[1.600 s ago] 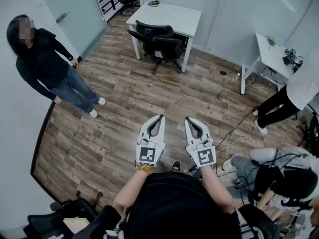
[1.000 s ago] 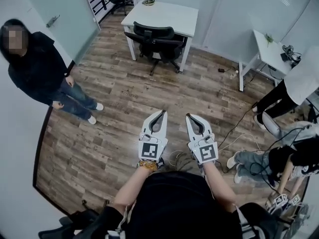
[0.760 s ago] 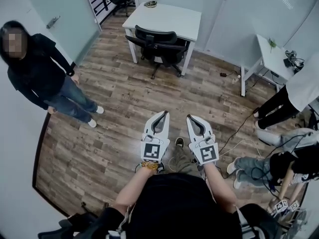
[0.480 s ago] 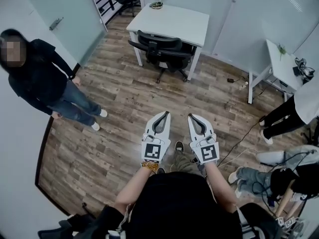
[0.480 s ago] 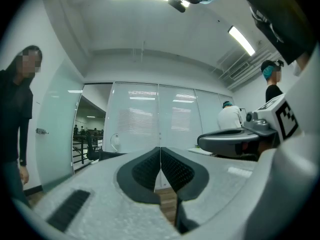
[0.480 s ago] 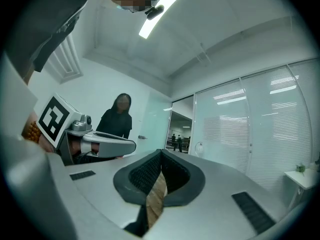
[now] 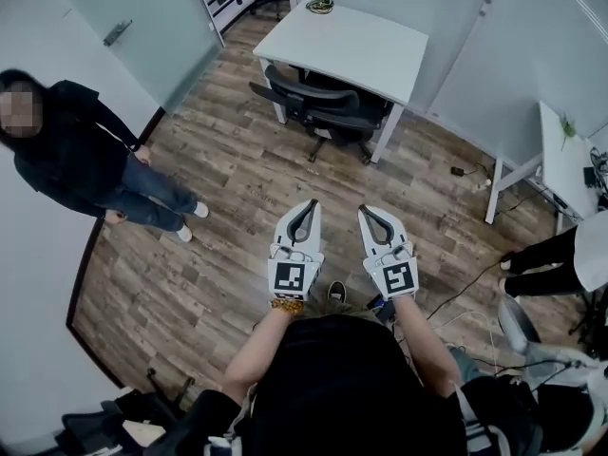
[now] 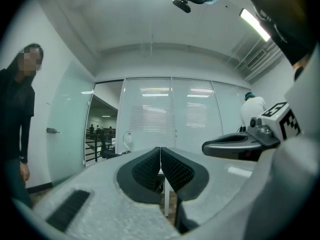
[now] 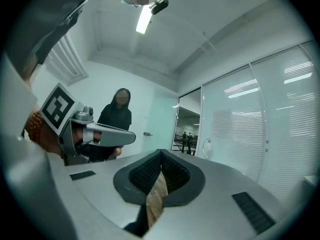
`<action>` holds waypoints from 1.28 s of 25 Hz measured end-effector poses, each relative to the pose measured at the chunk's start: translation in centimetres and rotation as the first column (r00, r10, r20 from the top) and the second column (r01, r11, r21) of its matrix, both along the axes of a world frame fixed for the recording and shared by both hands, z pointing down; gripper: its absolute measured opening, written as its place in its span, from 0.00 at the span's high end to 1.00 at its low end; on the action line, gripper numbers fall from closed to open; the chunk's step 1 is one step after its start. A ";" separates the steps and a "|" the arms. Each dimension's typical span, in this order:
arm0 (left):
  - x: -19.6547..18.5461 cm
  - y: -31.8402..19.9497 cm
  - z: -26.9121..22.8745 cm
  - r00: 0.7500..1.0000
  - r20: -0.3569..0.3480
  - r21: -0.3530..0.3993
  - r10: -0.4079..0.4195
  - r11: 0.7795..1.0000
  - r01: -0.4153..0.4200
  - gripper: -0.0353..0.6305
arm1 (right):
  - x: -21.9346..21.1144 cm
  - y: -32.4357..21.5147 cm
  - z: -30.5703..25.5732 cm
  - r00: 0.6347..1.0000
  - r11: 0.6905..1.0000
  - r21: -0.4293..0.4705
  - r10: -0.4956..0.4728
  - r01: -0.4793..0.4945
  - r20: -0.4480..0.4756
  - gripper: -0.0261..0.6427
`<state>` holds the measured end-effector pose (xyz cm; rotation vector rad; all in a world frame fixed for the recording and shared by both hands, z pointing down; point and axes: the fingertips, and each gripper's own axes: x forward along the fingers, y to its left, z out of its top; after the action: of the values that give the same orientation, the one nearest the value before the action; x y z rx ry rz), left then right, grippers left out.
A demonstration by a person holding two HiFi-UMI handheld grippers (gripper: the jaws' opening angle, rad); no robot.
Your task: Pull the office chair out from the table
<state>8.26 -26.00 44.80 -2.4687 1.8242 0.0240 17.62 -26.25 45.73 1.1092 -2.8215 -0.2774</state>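
The black office chair (image 7: 323, 103) stands tucked under the near side of a white table (image 7: 380, 50) at the top of the head view. My left gripper (image 7: 309, 204) and right gripper (image 7: 366, 210) are held side by side over the wood floor, pointing at the chair and well short of it. Both are shut with nothing between the jaws. The left gripper (image 8: 160, 149) shows its pads pressed together in its own view, with the right gripper (image 8: 240, 144) beside it. In the right gripper view the right gripper (image 9: 161, 152) is likewise shut, and the chair is hidden behind its jaws.
A person in black (image 7: 76, 150) stands at the left near a frosted glass door (image 7: 133, 17). A second white table (image 7: 565, 160) and another person's legs (image 7: 551, 269) are at the right. Cables (image 7: 470, 171) lie on the floor by the wall. Dark gear (image 7: 104, 416) sits bottom left.
Both grippers have moved forward across the floor toward the chair and table, which now look nearer and larger. The jaws stayed shut. The person at the left kept their place.
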 end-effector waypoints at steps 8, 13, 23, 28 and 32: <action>-2.1 -5.9 1.3 0.999 0.001 -0.015 -0.045 0.999 0.045 0.92 | -1.7 -6.6 1.2 0.998 0.998 0.020 -0.051 0.052 -0.044 0.95; -3.8 -9.4 2.0 0.999 0.002 -0.020 -0.036 0.999 0.036 0.92 | -2.8 -9.9 2.0 0.997 0.999 0.008 -0.036 0.036 -0.069 0.95; -12.8 -20.4 7.4 0.978 0.194 -0.067 0.081 0.995 -0.070 0.92 | -6.5 -19.4 7.2 0.964 0.998 0.055 0.056 -0.043 -0.259 0.95; -18.5 -28.6 12.4 0.873 0.442 -0.143 0.207 0.977 -0.159 0.91 | -8.1 -25.9 11.8 0.890 0.995 0.077 0.090 -0.062 -0.448 0.95; -22.0 -34.3 16.9 0.699 0.644 -0.231 0.311 0.950 -0.210 0.91 | -9.1 -29.8 15.6 0.811 0.996 0.059 0.091 -0.070 -0.578 0.90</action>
<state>-13.79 -60.27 61.68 -2.3273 1.1784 -0.8973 8.55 -56.07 61.33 0.9398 -2.2250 -0.5546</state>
